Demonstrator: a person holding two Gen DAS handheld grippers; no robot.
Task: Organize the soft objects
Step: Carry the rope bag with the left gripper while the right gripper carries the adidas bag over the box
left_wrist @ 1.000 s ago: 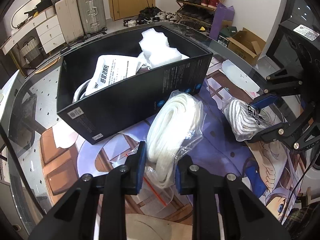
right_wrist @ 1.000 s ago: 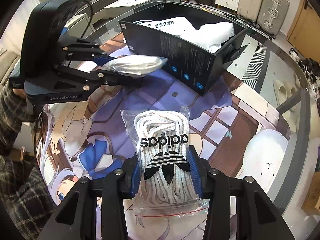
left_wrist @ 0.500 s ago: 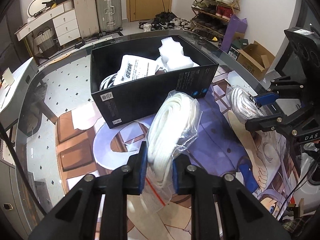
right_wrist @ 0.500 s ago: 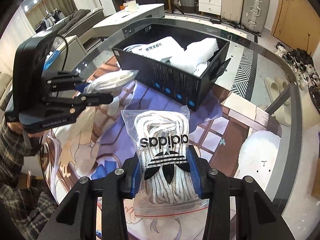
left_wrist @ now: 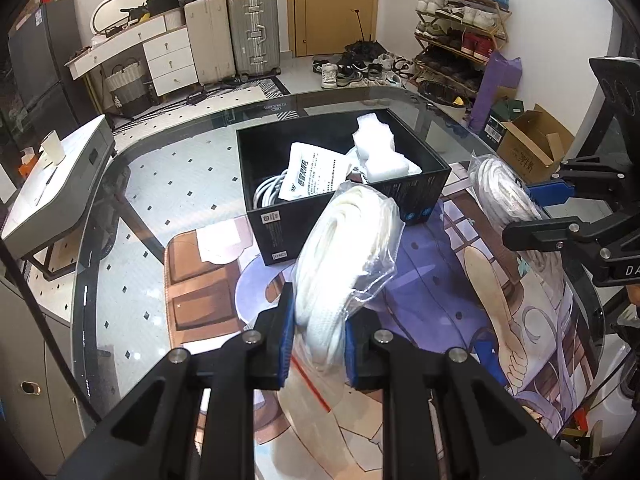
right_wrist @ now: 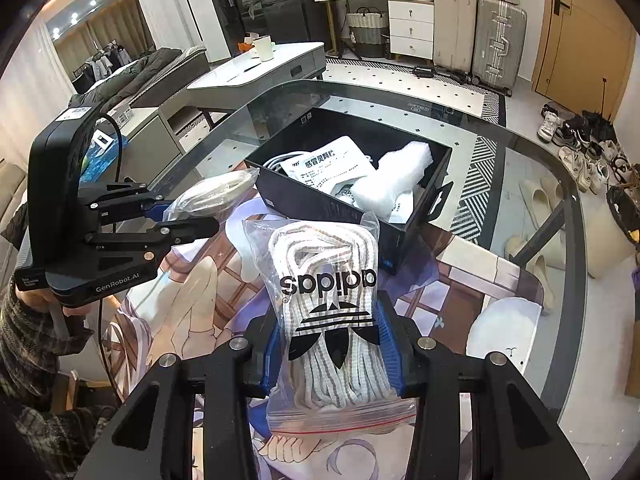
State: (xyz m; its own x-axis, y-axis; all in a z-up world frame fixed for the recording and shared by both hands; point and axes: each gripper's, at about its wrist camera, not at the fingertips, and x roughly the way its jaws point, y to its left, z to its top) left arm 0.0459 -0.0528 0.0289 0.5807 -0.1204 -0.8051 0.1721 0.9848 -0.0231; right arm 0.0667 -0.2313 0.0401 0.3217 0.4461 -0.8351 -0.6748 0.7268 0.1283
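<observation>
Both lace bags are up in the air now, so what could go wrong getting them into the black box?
1. The left gripper pinches only the low end of its bag of white laces; the top-heavy bag may flop or slip out.
2. The black box already holds a paper packet and white foam, so a bag could perch on top.
3. The right gripper carries the adidas bag nearby; the two may collide.

grippers: 2 — left gripper [left_wrist: 318,334], right gripper [right_wrist: 332,344] | bagged shoelace bundles: 2 — plain bag [left_wrist: 344,256], adidas bag [right_wrist: 328,300] | black box [left_wrist: 280,224]: 1 | suitcases [left_wrist: 252,36]: 2 | printed mat [left_wrist: 440,280]: 1
</observation>
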